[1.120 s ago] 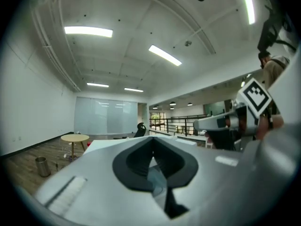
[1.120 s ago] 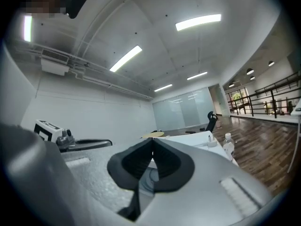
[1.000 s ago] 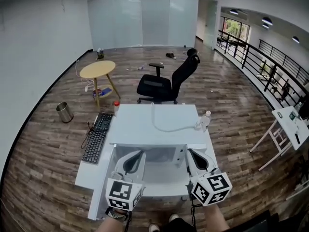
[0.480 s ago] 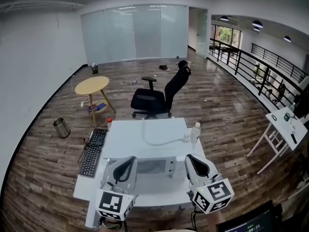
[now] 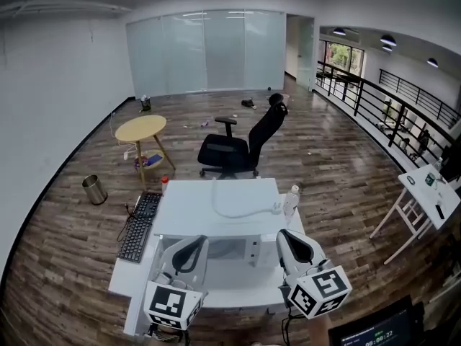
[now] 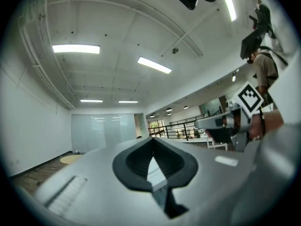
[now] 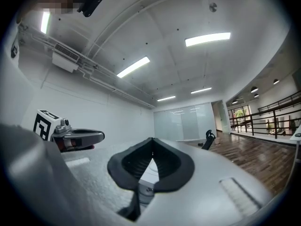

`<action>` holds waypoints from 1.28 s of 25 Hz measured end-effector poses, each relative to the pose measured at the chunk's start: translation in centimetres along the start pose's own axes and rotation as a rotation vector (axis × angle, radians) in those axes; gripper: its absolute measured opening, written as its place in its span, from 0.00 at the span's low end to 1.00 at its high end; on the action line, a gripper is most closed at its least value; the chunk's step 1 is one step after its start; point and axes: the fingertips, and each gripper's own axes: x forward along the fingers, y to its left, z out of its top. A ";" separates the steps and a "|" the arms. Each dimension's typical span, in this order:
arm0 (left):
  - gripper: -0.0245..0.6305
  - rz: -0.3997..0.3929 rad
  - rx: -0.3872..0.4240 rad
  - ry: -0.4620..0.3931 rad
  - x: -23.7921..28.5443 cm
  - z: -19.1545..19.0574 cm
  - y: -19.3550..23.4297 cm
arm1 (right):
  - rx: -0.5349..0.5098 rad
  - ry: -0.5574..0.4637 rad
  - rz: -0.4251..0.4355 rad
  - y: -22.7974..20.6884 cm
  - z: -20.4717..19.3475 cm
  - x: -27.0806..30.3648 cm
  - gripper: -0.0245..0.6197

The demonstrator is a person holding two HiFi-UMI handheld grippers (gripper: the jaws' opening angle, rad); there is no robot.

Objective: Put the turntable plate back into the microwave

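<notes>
The white microwave point(image 5: 229, 251) stands on the near part of the white table point(image 5: 216, 197), its dark opening facing me. No turntable plate shows in any view. In the head view my left gripper point(image 5: 189, 245) and right gripper point(image 5: 288, 238) hover side by side just in front of the microwave, pointing level at it. Both are shut with nothing between the jaws. The left gripper view has its shut tips point(image 6: 151, 142) against the ceiling and the far room. In the right gripper view the shut tips point(image 7: 153, 142) show the same.
A black keyboard point(image 5: 140, 225) lies at the table's left edge. A clear bottle point(image 5: 290, 197) and a white cable point(image 5: 230, 209) are at the right. Beyond stand a black office chair point(image 5: 238, 146), a round wooden table point(image 5: 141, 130) and a bin point(image 5: 93, 189). Another white desk point(image 5: 425, 193) is at right.
Both grippers have risen a little together and stayed shut. The head view has lifted, so the arms behind the marker cubes no longer show and the table sits slightly farther off.
</notes>
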 end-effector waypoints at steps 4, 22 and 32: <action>0.05 0.000 0.005 0.010 -0.6 -0.2 0.1 | 0.027 0.008 -0.018 0.2 -0.3 -0.3 0.04; 0.05 -0.078 -0.004 0.006 -1.7 0.8 -0.4 | 0.054 -0.013 -0.075 1.7 0.7 -2.6 0.04; 0.05 -0.046 -0.005 0.016 -4.8 1.2 -2.2 | 0.041 -0.033 -0.058 2.4 1.8 -5.8 0.04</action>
